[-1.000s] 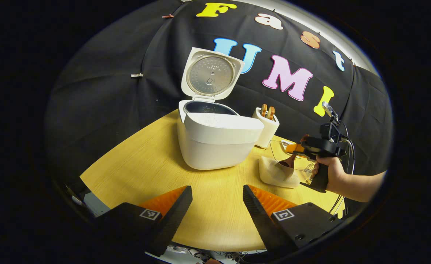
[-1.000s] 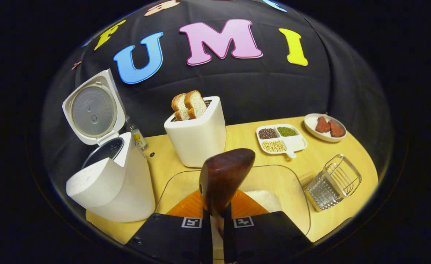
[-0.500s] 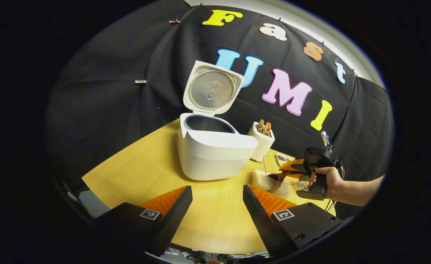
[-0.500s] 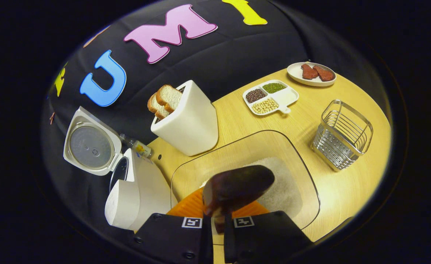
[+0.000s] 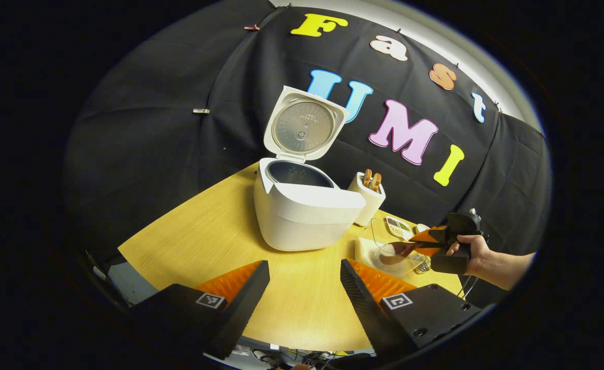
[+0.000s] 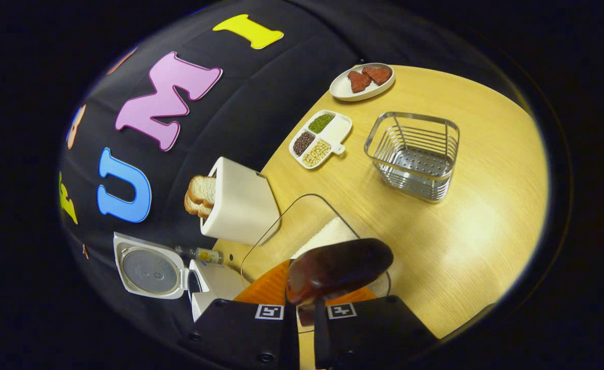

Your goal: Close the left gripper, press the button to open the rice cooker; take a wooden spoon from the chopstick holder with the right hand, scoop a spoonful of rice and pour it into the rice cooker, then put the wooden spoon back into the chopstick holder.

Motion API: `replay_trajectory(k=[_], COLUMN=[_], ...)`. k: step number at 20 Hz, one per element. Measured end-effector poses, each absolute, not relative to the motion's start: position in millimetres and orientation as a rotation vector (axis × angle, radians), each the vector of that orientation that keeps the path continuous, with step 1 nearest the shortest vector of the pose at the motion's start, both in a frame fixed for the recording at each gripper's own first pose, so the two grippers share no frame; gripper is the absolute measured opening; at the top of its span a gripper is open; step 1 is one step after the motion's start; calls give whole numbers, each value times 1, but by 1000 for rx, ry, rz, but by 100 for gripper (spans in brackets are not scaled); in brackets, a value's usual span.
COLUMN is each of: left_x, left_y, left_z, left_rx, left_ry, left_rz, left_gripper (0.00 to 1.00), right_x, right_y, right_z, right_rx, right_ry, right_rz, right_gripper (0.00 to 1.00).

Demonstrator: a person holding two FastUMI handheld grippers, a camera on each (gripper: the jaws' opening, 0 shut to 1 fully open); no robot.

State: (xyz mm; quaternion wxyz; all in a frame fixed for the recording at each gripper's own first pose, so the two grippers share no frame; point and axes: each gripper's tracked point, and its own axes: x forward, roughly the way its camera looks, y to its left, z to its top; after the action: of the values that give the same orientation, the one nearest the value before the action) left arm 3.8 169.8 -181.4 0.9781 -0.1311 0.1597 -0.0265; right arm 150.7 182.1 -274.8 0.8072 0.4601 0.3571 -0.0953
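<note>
Left gripper view looks across a round, pale wooden table [image 5: 204,231] set against black cloth, with a strip of light wall above the cloth. The left gripper [image 5: 304,295] hangs over the near edge, its fingers spread wide apart and holding nothing. A white rice cooker [image 5: 302,216] stands mid-table with its lid [image 5: 304,128] raised upright and the dark inner pot exposed. Just behind it to the right sits a white toaster [image 5: 367,198] with bread slices. Farther right, a hand [image 5: 474,254] holds the right gripper [image 5: 425,244], which reaches over a clear container of rice [image 5: 384,252]. Right gripper view shows that gripper [image 6: 304,313] with its fingers pressed on the handle of the wooden spoon [image 6: 335,267], whose dark bowl lies tilted over the white rice [image 6: 327,236]. Beyond stand a wire chopstick holder [image 6: 415,154], a divided dish of beans [image 6: 320,140] and a small plate [image 6: 361,82] of reddish pieces.
</note>
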Motion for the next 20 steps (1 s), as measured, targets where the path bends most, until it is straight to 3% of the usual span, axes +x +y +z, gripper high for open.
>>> replay_trajectory(k=[5, 20], left_x=[14, 25], left_y=[161, 154], left_z=[-172, -170], left_rx=[-243, -238], left_ry=[298, 295], left_rz=[-75, -97], left_gripper=[96, 95], right_x=[144, 185], right_y=[152, 189], right_z=[-267, -163], right_rx=[1066, 1238], right_ry=[731, 643], right_rz=[-264, -130], right_gripper=[16, 16])
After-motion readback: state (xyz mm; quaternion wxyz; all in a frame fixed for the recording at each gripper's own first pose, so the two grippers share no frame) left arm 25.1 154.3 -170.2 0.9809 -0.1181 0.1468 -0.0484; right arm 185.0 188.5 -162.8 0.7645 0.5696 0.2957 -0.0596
